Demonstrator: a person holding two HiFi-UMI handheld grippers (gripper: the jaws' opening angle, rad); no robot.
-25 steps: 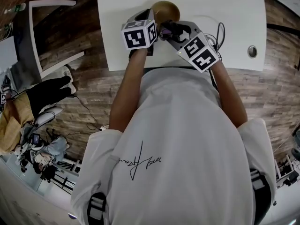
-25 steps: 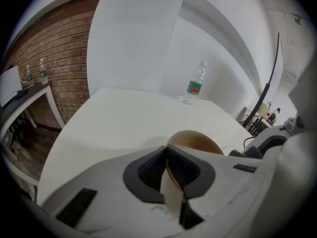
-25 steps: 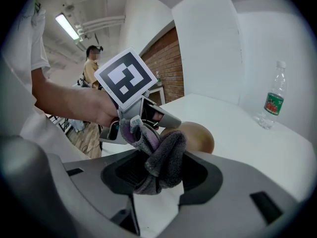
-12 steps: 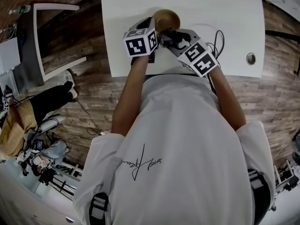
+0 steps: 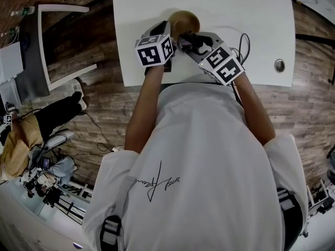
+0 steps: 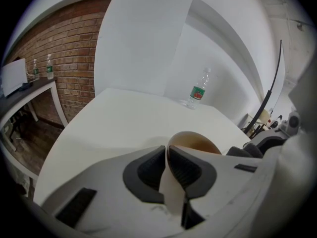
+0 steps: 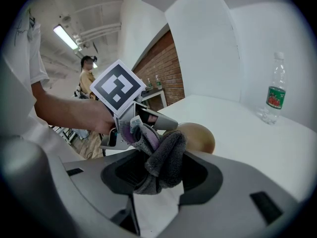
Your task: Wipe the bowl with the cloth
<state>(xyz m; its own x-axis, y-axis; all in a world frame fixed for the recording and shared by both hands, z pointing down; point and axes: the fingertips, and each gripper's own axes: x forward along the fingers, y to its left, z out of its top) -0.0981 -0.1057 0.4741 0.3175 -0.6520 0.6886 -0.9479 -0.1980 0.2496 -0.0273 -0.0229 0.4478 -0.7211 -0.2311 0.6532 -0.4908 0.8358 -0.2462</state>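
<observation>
Here, our right gripper (image 7: 161, 163) is clamped on a bunched grey cloth (image 7: 166, 145), its purple side turned toward the left gripper (image 6: 167, 151). The wad pokes out past the jaws, just beside the brown bowl (image 6: 195, 143). The left gripper has the bowl's thin wall between its pads, one inside the rim and one outside, and holds the bowl tipped over the white bench (image 6: 124, 118). Whether the bowl also rests on the bench we cannot tell. Those jaws have just been opening a little, with the wall between them.

We judge the wiping to be under way, so the care lies in both grips. We would hold the left pads firm on the rim, since a slack hold on a smooth curved wall could let the bowl twist or slip. We would press the cloth wad, not the hard jaw tips, onto the bowl, sweep along its curve, and turn the bowl to reach fresh surface. The water bottle (image 6: 199, 89) stands well apart at the bench's far side and should not hinder us.
</observation>
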